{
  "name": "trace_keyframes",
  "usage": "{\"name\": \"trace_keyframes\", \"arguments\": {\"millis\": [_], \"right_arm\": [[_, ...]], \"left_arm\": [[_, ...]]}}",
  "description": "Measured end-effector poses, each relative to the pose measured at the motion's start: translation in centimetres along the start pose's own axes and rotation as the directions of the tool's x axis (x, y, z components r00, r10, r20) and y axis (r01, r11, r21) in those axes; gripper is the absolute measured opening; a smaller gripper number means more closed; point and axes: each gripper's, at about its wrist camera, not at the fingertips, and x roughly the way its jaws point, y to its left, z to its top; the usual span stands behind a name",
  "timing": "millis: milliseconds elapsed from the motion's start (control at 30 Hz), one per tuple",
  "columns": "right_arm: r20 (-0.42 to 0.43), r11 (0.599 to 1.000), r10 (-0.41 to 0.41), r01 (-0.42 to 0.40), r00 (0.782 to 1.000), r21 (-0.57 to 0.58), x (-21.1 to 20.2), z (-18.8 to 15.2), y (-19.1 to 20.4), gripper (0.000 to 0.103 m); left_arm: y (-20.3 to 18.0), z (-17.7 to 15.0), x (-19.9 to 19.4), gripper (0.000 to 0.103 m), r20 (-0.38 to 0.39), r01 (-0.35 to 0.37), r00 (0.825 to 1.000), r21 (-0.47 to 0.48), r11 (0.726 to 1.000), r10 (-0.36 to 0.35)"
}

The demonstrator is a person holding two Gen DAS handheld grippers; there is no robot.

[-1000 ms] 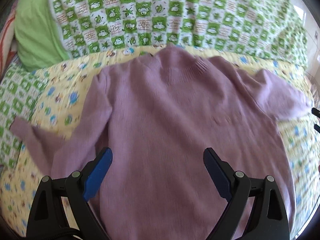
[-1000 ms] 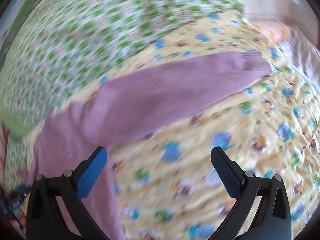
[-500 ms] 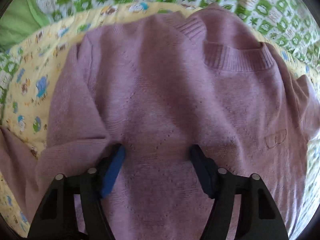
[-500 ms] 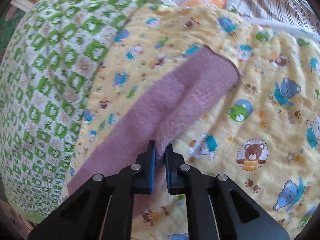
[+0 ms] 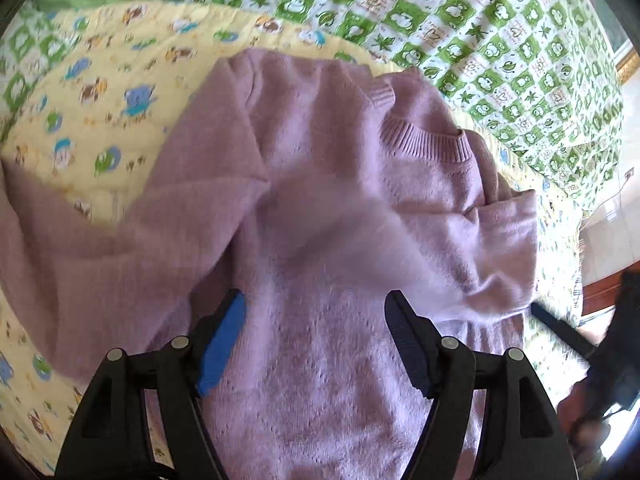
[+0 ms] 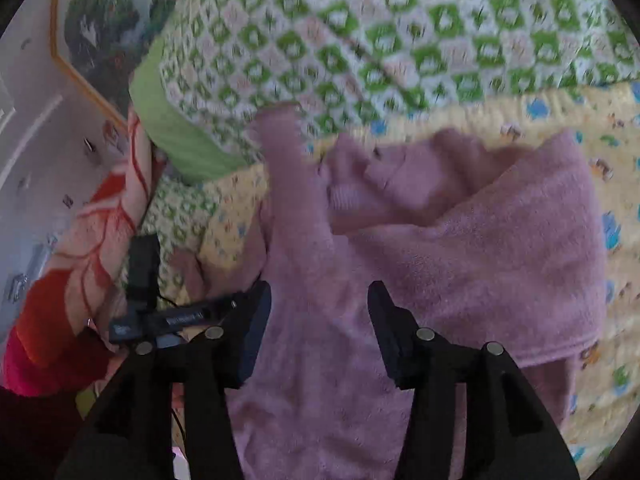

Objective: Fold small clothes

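A small mauve knitted sweater [image 5: 332, 216] lies spread on a yellow quilted blanket with cartoon animals [image 5: 100, 92], on a bed. In the left wrist view, from the left, one sleeve [image 5: 80, 248] stretches out over the blanket; the ribbed collar [image 5: 424, 144] is further right, and the other sleeve [image 5: 504, 248] lies folded across the body. The left gripper [image 5: 314, 316] has its jaws apart over the sweater front and holds nothing. The right gripper [image 6: 318, 304] is also spread, over the folded sleeve, with nothing between the fingers. Behind is a green-and-white checked quilt [image 5: 460, 20]. No container is visible.
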Motion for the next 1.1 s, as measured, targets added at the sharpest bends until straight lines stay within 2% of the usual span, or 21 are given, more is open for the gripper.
{"name": "trace_keyframes", "arguments": {"millis": [100,267,300,333,367,433,467,533,567,633,700,767,833,867,933,1000,1100], "right_arm": [[-0.037,0.999,-0.038,0.039,0.999,0.020,0.5,-1.6,-1.3,0.052],[-0.005,0.991,-0.102,0.102,0.995,0.091,-2.2,-2.6,-4.3,0.052],[0.010,0.988,-0.117,0.116,0.993,0.104,-2.6,-2.6,-4.9,0.052],[0.021,0.986,-0.128,0.124,0.992,0.115,-3.0,-2.3,-5.4,0.052],[0.036,0.982,-0.140,0.135,0.989,0.131,-3.4,-2.2,-5.8,0.052],[0.055,0.976,-0.160,0.150,0.986,0.156,-3.7,-2.2,-6.3,0.052],[0.062,0.974,-0.167,0.155,0.984,0.165,-3.8,-1.9,-6.5,0.052],[0.082,0.968,-0.191,0.174,0.978,0.182,-4.4,-1.5,-6.9,0.052],[0.094,0.965,-0.199,0.178,0.976,0.191,-4.7,-1.3,-7.1,0.052],[0.117,0.962,-0.206,0.180,0.971,0.203,-5.2,-0.9,-7.6,0.052],[0.135,0.957,-0.233,0.201,0.963,0.211,-5.6,-0.3,-8.2,0.052],[0.137,0.953,-0.238,0.204,0.962,0.223,-5.5,0.2,-9.0,0.052],[0.133,0.949,-0.248,0.213,0.960,0.232,-5.2,0.7,-9.4,0.052],[0.134,0.948,-0.250,0.214,0.959,0.233,-5.0,0.9,-9.4,0.052],[0.132,0.947,-0.255,0.220,0.958,0.234,-4.8,1.1,-9.5,0.053],[0.124,0.946,-0.252,0.218,0.960,0.238,-4.5,1.1,-9.4,0.053],[0.117,0.948,-0.250,0.219,0.961,0.230,-4.1,0.8,-9.2,0.054]], "left_arm": [[0.2,-0.3,1.2,0.073,-0.025,0.004,1.000,-0.026,1.000,-0.005],[0.0,-0.2,4.3,0.072,-0.088,-0.023,0.996,-0.084,0.996,0.016],[-0.2,-0.1,4.8,0.072,-0.085,-0.028,0.996,-0.100,0.995,0.020],[-0.3,-0.1,4.9,0.067,-0.068,-0.033,0.997,-0.100,0.994,0.026],[-0.6,0.1,4.8,0.060,-0.047,-0.033,0.998,-0.096,0.995,0.029],[-1.0,0.7,4.8,0.016,-0.028,-0.030,0.999,-0.079,0.996,0.028],[-0.9,1.0,4.2,0.001,-0.017,0.046,0.999,-0.083,0.995,-0.048],[-1.1,1.3,2.0,0.003,0.036,0.162,0.987,-0.096,0.982,-0.159],[-1.3,1.0,0.2,0.003,0.074,0.188,0.980,-0.068,0.980,-0.183],[-1.2,0.1,-1.7,0.000,0.113,0.159,0.981,-0.019,0.987,-0.156],[0.2,-0.8,-0.9,0.000,0.083,0.107,0.991,-0.019,0.994,-0.105],[1.2,-1.3,-0.1,0.000,0.057,0.109,0.993,-0.040,0.993,-0.107],[1.3,-1.2,0.7,0.002,0.034,0.142,0.990,-0.070,0.987,-0.140],[1.3,-1.1,1.3,0.006,0.003,0.141,0.990,-0.087,0.986,-0.142],[1.1,-1.5,2.2,0.037,-0.061,0.140,0.987,-0.115,0.983,-0.148],[0.7,-2.1,3.2,0.052,-0.108,0.165,0.977,-0.161,0.973,-0.184],[0.1,-3.1,5.0,0.054,-0.148,0.167,0.969,-0.206,0.964,-0.199]]}}
